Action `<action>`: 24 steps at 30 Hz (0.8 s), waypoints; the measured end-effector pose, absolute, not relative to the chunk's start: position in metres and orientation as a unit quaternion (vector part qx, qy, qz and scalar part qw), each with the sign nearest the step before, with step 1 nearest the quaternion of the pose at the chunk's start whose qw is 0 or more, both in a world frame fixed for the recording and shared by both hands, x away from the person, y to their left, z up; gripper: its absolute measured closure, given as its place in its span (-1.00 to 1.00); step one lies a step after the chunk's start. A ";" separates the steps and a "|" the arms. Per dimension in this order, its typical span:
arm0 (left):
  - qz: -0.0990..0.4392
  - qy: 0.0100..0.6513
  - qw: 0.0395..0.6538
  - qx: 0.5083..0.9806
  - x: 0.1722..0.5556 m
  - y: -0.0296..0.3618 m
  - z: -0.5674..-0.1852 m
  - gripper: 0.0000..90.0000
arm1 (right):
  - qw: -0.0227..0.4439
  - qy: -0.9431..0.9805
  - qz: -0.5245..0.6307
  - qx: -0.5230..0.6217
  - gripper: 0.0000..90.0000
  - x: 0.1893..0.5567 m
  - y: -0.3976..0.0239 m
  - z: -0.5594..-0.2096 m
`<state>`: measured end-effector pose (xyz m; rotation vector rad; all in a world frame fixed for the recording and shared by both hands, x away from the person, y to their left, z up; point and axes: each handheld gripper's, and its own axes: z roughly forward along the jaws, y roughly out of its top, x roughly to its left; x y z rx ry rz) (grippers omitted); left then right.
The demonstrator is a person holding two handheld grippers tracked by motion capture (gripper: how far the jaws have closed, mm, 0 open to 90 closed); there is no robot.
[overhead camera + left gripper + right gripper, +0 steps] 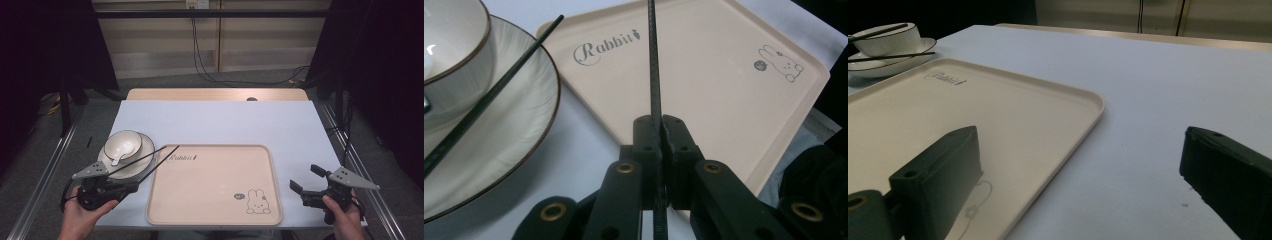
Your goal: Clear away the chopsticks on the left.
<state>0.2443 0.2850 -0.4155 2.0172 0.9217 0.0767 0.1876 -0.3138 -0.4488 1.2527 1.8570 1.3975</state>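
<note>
My left gripper (134,186) (661,125) is at the table's front left, shut on a black chopstick (160,163) (652,60) that points out over the corner of a beige tray (215,185) (704,75). A second chopstick (137,161) (499,85) lies across a white plate (146,159) (524,115). On that plate stands a white bowl (124,141) (454,45) with a spoon (117,158) in it. Right of the tray, my right gripper (305,178) (1080,145) is held open, nothing between its jaws. The right gripper view has the tray (998,115) in front and the bowl (890,37) far left.
The tray bears a "Rabbit" print (182,158) and a rabbit drawing (257,201). A white cover (220,122) spreads over the table, with a wooden strip (215,94) at its far edge. Metal rails run along both sides and cables (210,75) lie on the floor beyond.
</note>
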 end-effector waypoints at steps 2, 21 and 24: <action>0.038 0.378 0.446 0.810 0.241 0.281 -0.414 0.91 | 0.248 0.682 0.512 0.459 -0.93 0.188 -0.314 -0.449; 0.061 0.471 0.444 0.759 0.236 0.231 -0.416 0.91 | 0.248 0.683 0.513 0.456 -0.93 0.187 -0.314 -0.449; 0.063 0.483 0.435 0.757 0.237 0.223 -0.420 0.91 | 0.247 0.684 0.513 0.456 -0.93 0.188 -0.314 -0.449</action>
